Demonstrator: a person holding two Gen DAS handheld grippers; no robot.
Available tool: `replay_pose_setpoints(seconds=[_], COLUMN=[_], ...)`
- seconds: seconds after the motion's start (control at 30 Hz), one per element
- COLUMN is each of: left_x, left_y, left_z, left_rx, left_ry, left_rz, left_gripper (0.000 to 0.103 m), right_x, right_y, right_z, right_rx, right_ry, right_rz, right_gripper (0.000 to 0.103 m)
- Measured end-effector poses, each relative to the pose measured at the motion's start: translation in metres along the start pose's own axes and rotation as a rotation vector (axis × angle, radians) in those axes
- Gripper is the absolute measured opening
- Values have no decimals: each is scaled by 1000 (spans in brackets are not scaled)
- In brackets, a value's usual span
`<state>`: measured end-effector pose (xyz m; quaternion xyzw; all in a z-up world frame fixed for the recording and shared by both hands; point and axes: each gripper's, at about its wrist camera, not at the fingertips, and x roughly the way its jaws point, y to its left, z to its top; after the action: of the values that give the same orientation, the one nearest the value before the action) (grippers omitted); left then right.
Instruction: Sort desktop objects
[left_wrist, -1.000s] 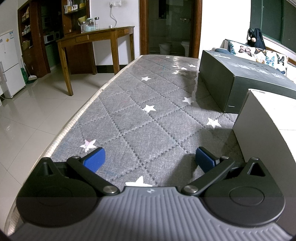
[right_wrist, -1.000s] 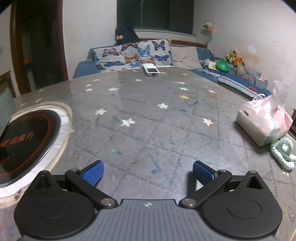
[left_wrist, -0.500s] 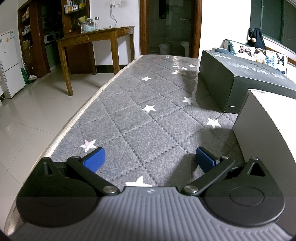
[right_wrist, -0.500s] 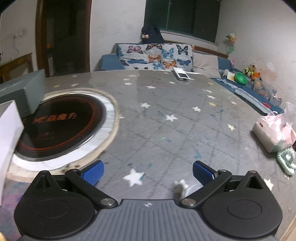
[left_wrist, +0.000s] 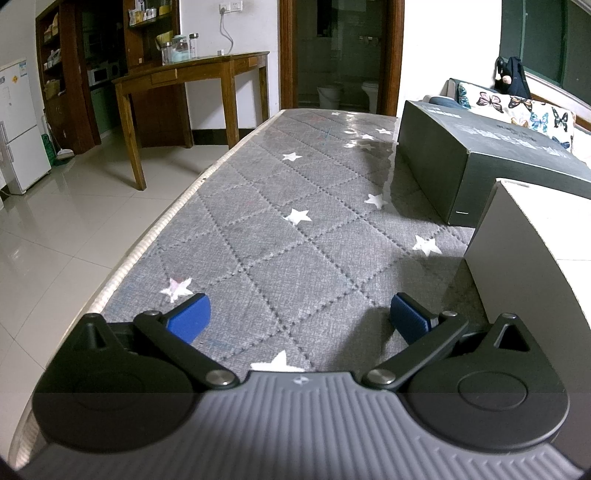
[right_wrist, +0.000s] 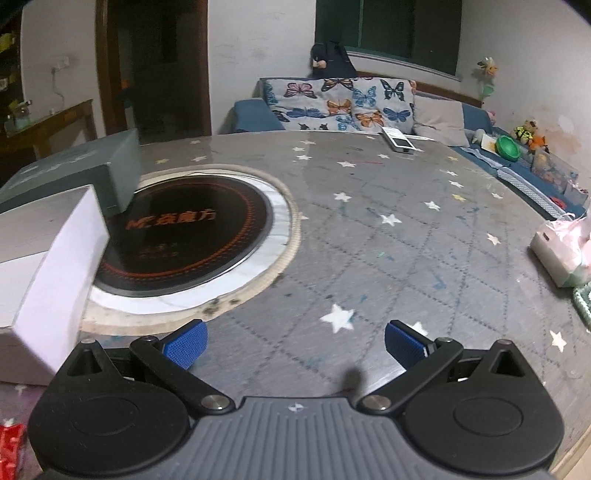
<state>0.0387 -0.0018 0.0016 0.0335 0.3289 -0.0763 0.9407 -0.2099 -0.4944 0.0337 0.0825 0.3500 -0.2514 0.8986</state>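
Both grippers wide, nothing held, over the grey starred table.
Left gripper (left_wrist: 299, 317): dark box (left_wrist: 480, 158) at 1 o'clock, white box (left_wrist: 517, 251) at 3. Right gripper (right_wrist: 295, 345): white box (right_wrist: 48, 266) at 9, round hob (right_wrist: 184, 236) at 11, tissue pack (right_wrist: 561, 254) at 2.

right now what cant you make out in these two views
- White box: right wrist view, cut off by the left edge, blurred; contents unseen.
- Dark box: left wrist view, lid print too small to read.
- Red item: right wrist view, clipped at the bottom-left corner; unidentifiable.
- Pink tissue pack and mint cord: right edge cuts them off.
- Both claws, left and right, open, empty.
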Motion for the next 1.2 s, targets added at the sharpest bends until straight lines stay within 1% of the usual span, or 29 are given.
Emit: replay_pose_setpoints(seconds=[0.23,0.5,0.77,1.03,1.2], left_x=[-5,-15,-20,-24,-32], left_y=[-2,-7,-7,-6,-9], left_z=[-3,-8,-9,-10,-11], left_rx=[-15,-7,-9,-28,-32], left_ry=[-1,11,12,27,19], left_rz=[0,-1,12,-8,-20], left_gripper=[103,103,103,103,103], right_x=[-10,-13,-9,-6,-9], right_y=[16,27,29,28,29], right_z=[-5,-7,-9,-11,-13], right_rx=[-38,-62,-47,-31,-26], right_ry=[-10,-16,-13,-10,-14], right_rz=[20,50,54,57,74], right_gripper=[103,103,103,103,103])
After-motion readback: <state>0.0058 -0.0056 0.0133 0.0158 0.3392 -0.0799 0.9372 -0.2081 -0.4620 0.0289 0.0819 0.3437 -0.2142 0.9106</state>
